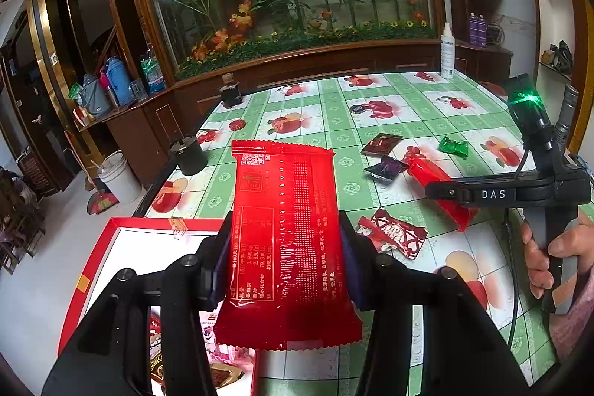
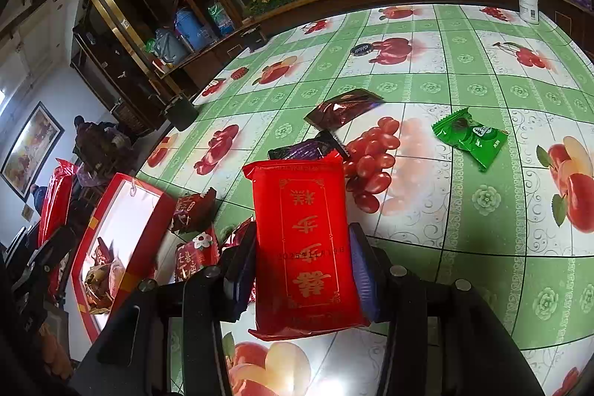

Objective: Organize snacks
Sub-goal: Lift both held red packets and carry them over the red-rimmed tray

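Note:
My left gripper (image 1: 284, 258) is shut on a large red snack packet (image 1: 287, 240), held above the right edge of a red-rimmed box (image 1: 111, 232) that has several snacks in it. My right gripper (image 2: 297, 266) is shut on a second red packet with gold lettering (image 2: 304, 240), just above the table; it also shows in the left wrist view (image 1: 441, 188). Loose on the table are a green candy (image 2: 469, 136), a brown packet (image 2: 343, 108), a dark purple packet (image 2: 304, 149) and small dark red candies (image 2: 193, 206). The box (image 2: 122, 221) lies to the left.
The fruit-patterned tablecloth (image 2: 464, 240) covers the table. A dark cup (image 1: 189, 154) and a small dark jar (image 1: 230, 93) stand near the left edge. A white spray bottle (image 1: 447, 52) stands at the far edge. A white bucket (image 1: 118, 177) sits on the floor.

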### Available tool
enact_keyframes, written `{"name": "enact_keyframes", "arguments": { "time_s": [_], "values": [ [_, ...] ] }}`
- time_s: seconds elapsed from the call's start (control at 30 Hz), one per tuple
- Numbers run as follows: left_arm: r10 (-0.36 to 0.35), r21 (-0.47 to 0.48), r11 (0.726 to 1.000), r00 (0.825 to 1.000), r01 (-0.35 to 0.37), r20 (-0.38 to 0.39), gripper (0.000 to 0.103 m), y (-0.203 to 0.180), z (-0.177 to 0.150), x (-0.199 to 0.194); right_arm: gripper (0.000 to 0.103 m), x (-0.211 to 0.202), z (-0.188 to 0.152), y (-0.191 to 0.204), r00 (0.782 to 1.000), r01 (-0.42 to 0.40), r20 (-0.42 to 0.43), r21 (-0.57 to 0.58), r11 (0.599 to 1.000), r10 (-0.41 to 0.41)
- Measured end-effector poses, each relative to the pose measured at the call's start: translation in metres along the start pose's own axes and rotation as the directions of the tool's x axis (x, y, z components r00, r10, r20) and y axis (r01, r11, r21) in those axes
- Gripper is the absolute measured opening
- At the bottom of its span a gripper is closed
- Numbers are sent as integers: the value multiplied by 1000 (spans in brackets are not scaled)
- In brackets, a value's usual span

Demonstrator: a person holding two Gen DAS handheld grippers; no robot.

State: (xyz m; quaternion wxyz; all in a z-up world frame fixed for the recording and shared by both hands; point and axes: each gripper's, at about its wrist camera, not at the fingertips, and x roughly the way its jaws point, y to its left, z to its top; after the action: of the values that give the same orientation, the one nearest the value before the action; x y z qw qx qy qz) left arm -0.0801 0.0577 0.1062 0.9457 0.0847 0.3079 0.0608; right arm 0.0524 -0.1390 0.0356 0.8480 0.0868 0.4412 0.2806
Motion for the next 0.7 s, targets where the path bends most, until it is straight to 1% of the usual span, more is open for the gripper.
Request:
{"name": "enact_keyframes", "arguments": {
  "time_s": [0.43, 0.7],
  "values": [
    [2, -20, 1000, 1000, -3, -9, 48, 13, -6, 0, 47, 6, -3, 3, 1000, 15, -14, -15, 1000, -15],
    [13, -26, 1000, 1000, -13, 0, 48, 20, -8, -4, 47, 8, -4, 4, 1000, 15, -17, -26, 1000, -16]
  ]
}}
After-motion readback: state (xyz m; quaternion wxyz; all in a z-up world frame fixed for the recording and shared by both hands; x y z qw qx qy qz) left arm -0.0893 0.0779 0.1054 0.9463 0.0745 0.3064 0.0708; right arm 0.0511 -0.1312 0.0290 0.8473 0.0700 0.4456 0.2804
